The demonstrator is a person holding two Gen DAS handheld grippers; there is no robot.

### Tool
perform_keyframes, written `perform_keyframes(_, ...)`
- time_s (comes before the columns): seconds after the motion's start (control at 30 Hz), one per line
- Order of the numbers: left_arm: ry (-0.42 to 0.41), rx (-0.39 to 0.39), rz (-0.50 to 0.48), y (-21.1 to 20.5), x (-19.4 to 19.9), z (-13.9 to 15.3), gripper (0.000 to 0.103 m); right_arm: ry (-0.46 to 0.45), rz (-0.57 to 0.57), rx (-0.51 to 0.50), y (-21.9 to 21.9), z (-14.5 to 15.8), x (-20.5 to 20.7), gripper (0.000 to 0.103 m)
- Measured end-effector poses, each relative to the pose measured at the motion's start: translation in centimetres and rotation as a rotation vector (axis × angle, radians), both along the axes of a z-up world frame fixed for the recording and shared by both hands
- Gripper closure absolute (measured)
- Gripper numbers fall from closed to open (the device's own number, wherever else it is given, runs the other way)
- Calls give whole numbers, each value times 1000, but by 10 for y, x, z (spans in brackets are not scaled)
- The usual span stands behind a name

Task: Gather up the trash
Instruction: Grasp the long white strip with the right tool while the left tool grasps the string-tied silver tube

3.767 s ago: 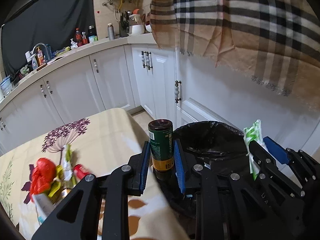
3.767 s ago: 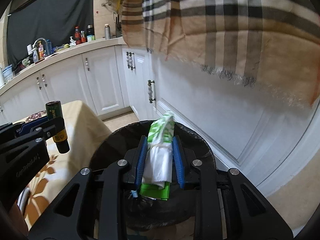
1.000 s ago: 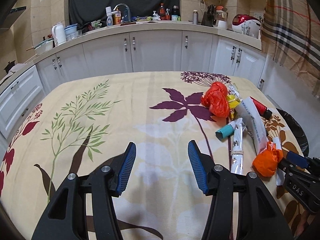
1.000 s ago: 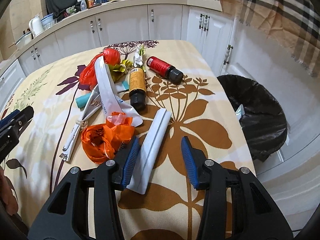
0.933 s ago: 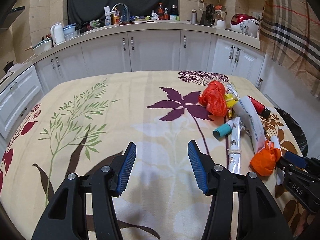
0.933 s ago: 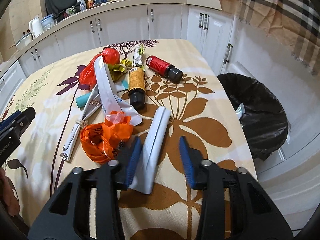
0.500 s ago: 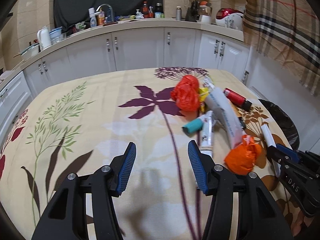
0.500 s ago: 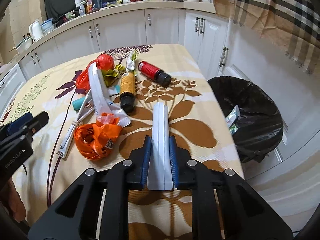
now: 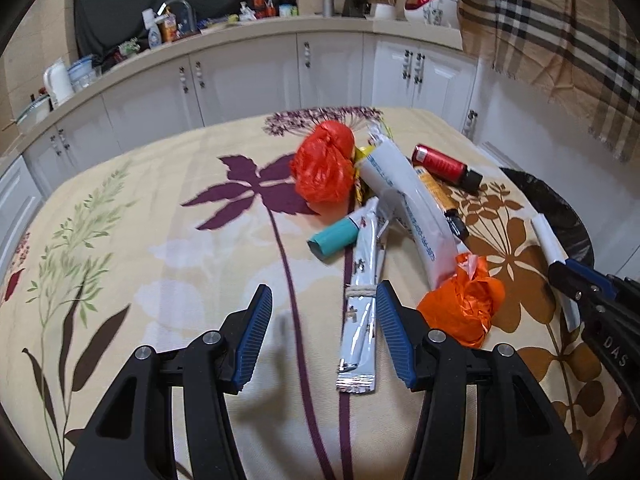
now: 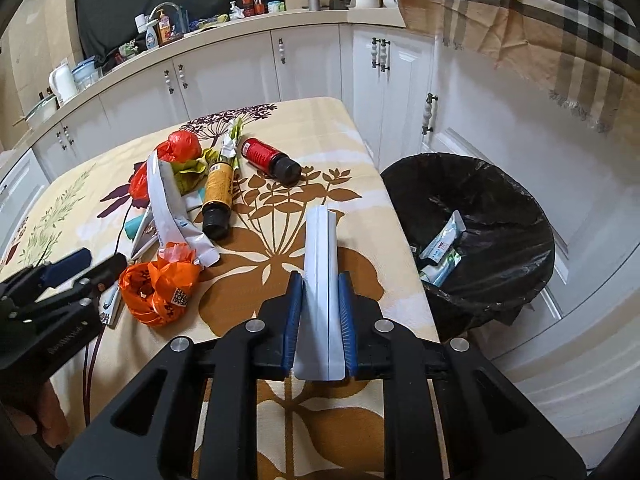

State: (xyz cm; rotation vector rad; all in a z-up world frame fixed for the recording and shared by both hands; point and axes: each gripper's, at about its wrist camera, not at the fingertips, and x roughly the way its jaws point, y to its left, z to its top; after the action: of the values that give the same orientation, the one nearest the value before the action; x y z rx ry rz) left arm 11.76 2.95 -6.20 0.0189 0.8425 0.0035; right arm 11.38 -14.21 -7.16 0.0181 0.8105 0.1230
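Observation:
My right gripper [image 10: 319,292] is shut on a long white folded packet [image 10: 320,248], held just above the flowered tablecloth [image 10: 280,128] and pointing toward the far cabinets. The black-lined trash bin [image 10: 472,184] stands to its right, beside the table, with a few wrappers inside. My left gripper [image 9: 322,312] is open over the cloth, with a narrow foil sachet [image 9: 360,304] lying just inside its right finger. Close by lie an orange bag [image 9: 460,304], a red bag [image 9: 324,168], a teal tube [image 9: 332,236], a long white pouch [image 9: 408,208], a red bottle [image 9: 444,166] and an amber bottle [image 10: 218,196].
White cabinets [image 9: 240,76] under a cluttered counter curve behind the table. A plaid cloth [image 10: 540,24] hangs above the bin at the upper right. The table's right edge runs close along the bin. A hand [image 10: 44,412] shows at the lower left of the right wrist view.
My right gripper shut on the white packet and lifted it slightly toward the bin side. My left gripper, still open, moved right across the cloth toward the pile of trash.

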Motion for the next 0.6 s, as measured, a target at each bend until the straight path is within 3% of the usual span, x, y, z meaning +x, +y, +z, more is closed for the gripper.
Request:
perform_keyframes(0.13, 27, 0, -28, -4, 4, -4, 50, 1, 3, 13, -2, 0, 0, 85)
perform_keyframes(0.37, 45, -10, -46, -7, 4, -7, 77, 4, 13, 30, -4, -1, 1, 85)
perform_keyframes(0.5, 43, -27, -47, -5, 2, -7, 86, 0, 15, 34, -5, -1, 1, 85)
perform_keyframes(0.6, 42, -38, -45, -2, -1, -6, 86, -4, 14, 35, -5, 0, 0, 85)
